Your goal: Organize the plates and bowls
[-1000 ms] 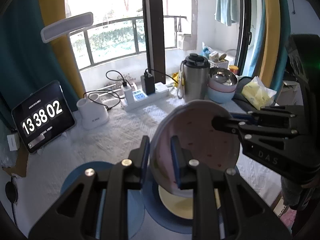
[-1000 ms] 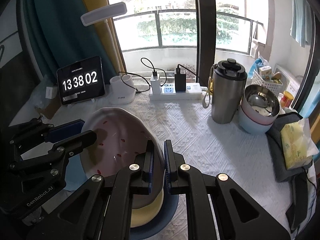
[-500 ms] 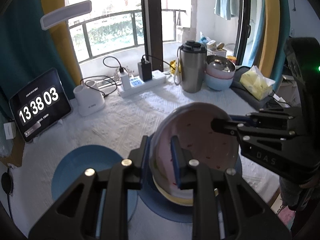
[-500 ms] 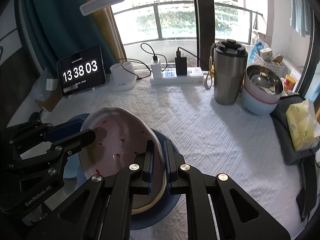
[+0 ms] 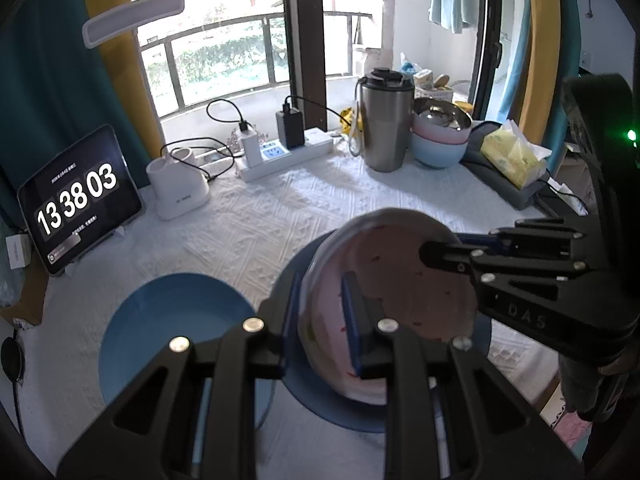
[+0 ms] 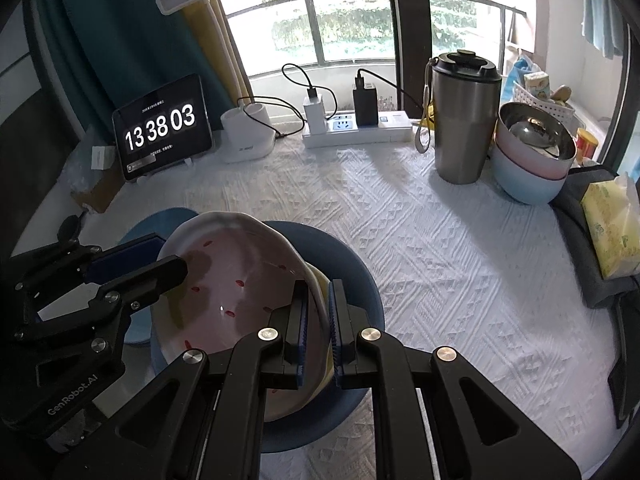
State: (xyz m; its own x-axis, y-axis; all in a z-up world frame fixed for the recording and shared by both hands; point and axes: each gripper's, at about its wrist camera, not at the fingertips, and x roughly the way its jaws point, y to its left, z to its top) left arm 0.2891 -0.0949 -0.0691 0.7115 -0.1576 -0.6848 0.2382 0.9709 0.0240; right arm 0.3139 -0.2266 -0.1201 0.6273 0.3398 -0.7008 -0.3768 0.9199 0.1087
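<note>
- Left claw [image 5: 320,312] and right claw [image 6: 316,328] each clamp opposite rims of the pink speckled plate [image 6: 236,288], over the dark blue plate [image 6: 348,264].
- Only the right wrist view shows a yellow plate [image 6: 320,280] beneath.
- Left wrist view shows the light blue plate [image 5: 168,328] whole on the surface [image 5: 256,216].

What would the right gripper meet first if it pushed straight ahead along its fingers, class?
The right gripper is shut on the pink plate, so the rim already blocks it. Beyond that, it would probably strike the left gripper holding the opposite rim, though depth is uncertain.
</note>
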